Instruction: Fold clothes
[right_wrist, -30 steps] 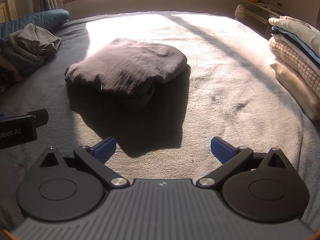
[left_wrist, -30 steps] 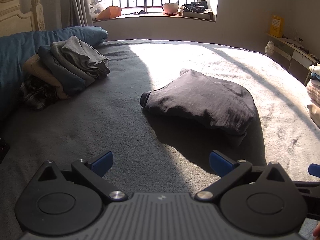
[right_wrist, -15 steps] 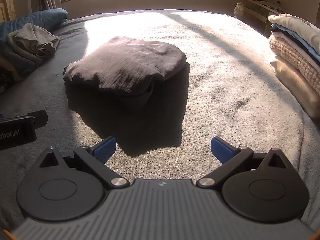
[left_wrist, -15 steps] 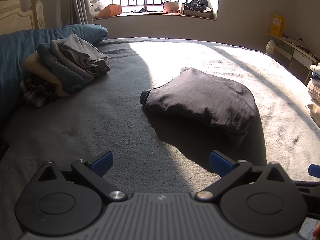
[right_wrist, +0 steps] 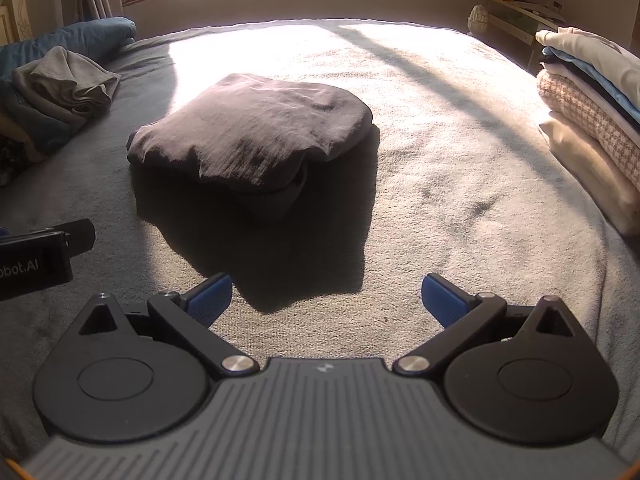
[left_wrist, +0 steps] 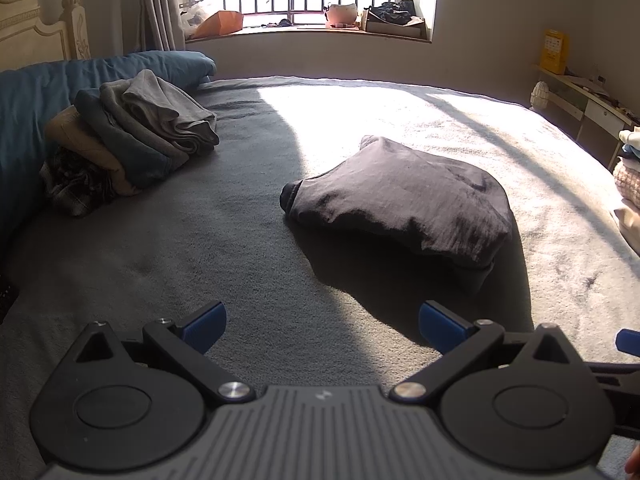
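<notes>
Sunlit grey bed [left_wrist: 240, 264] carried the folded dark garment [left_wrist: 400, 200] mid-mattress, both claws, left claw [left_wrist: 322, 322] and right claw [right_wrist: 326, 300], spread and empty short of it; best gripped low at opposite edges, lifted level

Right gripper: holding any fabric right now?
No. The right gripper has its jaws spread wide over bare blanket, short of the folded dark garment.

My bed [left_wrist: 224, 264] wears a grey blanket. A folded dark garment [left_wrist: 404, 200] lies mid-bed, rumpled clothes [left_wrist: 132, 140] far left, a neat stack [right_wrist: 592, 112] right.
</notes>
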Action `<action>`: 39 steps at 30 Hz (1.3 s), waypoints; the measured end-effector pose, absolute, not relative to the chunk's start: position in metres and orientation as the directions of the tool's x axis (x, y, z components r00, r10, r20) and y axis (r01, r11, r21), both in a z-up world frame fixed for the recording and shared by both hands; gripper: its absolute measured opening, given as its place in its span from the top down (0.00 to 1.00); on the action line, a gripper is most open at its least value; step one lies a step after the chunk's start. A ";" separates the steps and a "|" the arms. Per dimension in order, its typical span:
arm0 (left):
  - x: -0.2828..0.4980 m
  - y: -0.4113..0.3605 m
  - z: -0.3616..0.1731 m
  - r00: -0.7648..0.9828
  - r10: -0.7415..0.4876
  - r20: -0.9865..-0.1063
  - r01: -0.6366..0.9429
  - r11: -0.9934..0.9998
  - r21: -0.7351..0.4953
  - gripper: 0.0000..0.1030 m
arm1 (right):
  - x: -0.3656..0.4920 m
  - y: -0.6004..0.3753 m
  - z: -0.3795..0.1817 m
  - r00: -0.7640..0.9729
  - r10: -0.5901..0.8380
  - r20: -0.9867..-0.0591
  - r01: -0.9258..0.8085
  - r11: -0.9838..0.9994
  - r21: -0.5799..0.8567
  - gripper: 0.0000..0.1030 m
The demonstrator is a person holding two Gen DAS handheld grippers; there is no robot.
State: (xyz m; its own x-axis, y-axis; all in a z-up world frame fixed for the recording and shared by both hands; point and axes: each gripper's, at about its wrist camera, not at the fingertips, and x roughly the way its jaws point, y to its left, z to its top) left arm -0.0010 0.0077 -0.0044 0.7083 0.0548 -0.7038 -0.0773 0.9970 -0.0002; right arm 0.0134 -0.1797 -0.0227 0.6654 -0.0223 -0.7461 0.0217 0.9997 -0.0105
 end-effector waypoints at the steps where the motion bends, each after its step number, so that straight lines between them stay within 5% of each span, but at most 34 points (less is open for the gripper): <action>1: -0.001 0.008 -0.004 0.708 0.055 -0.704 -0.077 0.997 0.000 0.00 | 0.013 -0.180 -0.023 0.665 -0.022 -0.746 0.022 1.000 -0.010 0.01; 39: 0.012 0.008 -0.026 0.719 -0.012 -0.695 -0.007 1.000 -0.025 0.00 | 0.031 -0.188 -0.033 0.686 0.035 -0.727 -0.014 0.999 0.035 0.01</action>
